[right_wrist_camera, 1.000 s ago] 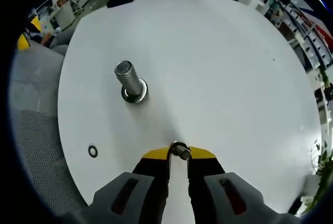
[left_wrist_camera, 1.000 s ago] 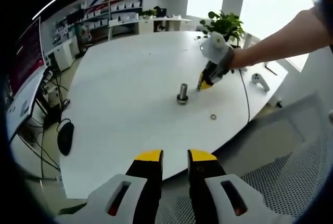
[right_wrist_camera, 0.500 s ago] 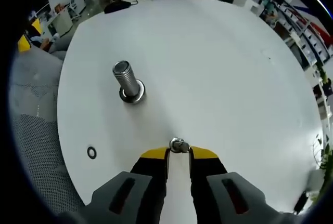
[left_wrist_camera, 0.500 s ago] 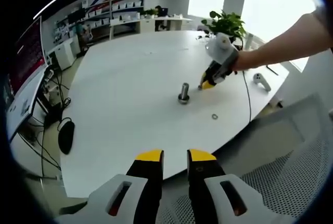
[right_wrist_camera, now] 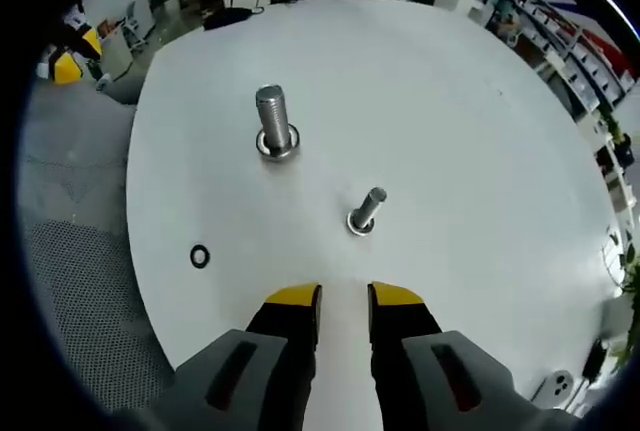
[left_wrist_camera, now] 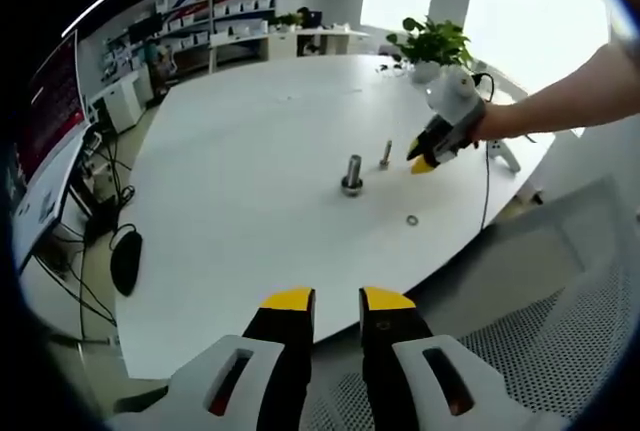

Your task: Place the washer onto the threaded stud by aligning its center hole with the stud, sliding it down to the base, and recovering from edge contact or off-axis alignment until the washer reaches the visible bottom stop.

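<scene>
On the white table [left_wrist_camera: 240, 141] a large threaded stud [left_wrist_camera: 352, 173] stands upright on its wide base. A smaller stud [left_wrist_camera: 385, 154] stands just beyond it. A small washer [left_wrist_camera: 411, 220] lies flat nearer the table edge. My right gripper [left_wrist_camera: 420, 164], held by a hand, hovers beside the small stud, apart from it. In the right gripper view its jaws [right_wrist_camera: 345, 296] are open and hold nothing. The small stud [right_wrist_camera: 366, 209] is just ahead of them, the large stud [right_wrist_camera: 273, 123] farther off, and the washer [right_wrist_camera: 200, 256] to the left. My left gripper [left_wrist_camera: 337, 301] is off the near table edge, open and holding nothing.
A black mouse [left_wrist_camera: 126, 263] lies on a lower desk at the left. A potted plant [left_wrist_camera: 432, 43], a white controller [left_wrist_camera: 500, 154] and a cable [left_wrist_camera: 484, 201] are at the table's far right. A mesh chair [left_wrist_camera: 560, 351] stands below the table edge.
My right gripper has opened, left the small stud standing on the table and drawn back from it. The left gripper has stayed put.
</scene>
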A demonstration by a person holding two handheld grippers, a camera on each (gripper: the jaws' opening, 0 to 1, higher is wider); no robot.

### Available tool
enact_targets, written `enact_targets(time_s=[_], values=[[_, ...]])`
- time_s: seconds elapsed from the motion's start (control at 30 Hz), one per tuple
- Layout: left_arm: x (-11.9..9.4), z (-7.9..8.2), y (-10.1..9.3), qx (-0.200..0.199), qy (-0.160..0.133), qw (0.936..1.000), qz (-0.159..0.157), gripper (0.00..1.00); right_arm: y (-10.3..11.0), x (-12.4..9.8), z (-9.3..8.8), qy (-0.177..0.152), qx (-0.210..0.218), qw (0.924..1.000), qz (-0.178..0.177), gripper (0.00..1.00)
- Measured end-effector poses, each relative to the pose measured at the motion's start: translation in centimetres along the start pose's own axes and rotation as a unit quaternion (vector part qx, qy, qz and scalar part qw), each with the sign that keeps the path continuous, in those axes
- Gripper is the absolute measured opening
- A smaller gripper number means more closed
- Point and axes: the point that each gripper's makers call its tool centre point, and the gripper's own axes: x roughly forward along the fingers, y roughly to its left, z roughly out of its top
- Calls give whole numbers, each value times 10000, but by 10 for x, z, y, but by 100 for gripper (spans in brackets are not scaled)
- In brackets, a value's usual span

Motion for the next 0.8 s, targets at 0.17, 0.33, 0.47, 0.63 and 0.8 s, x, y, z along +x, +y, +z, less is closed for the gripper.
enact_targets(time_s=[0.17, 0.33, 0.47, 0.63, 0.8], values=[[0, 0, 1, -6, -1, 10000, 12, 15, 13, -6, -5, -114, 192, 9997, 77, 21], [0, -3, 0, -16, 64, 10000, 15, 15, 33, -10, -4, -232, 178, 9994, 187, 22], [1, -5, 1, -5, 126, 9999, 43, 15, 49, -11, 1, -365, 233, 9986, 311, 22], [1, -7, 2, -11, 178, 9998, 53, 15, 67, -12, 3, -450, 215, 9977, 449, 23], [0, -6, 3, -35, 142, 9998, 100, 15, 78, -9, 1, -414, 143, 9976, 540, 24]])
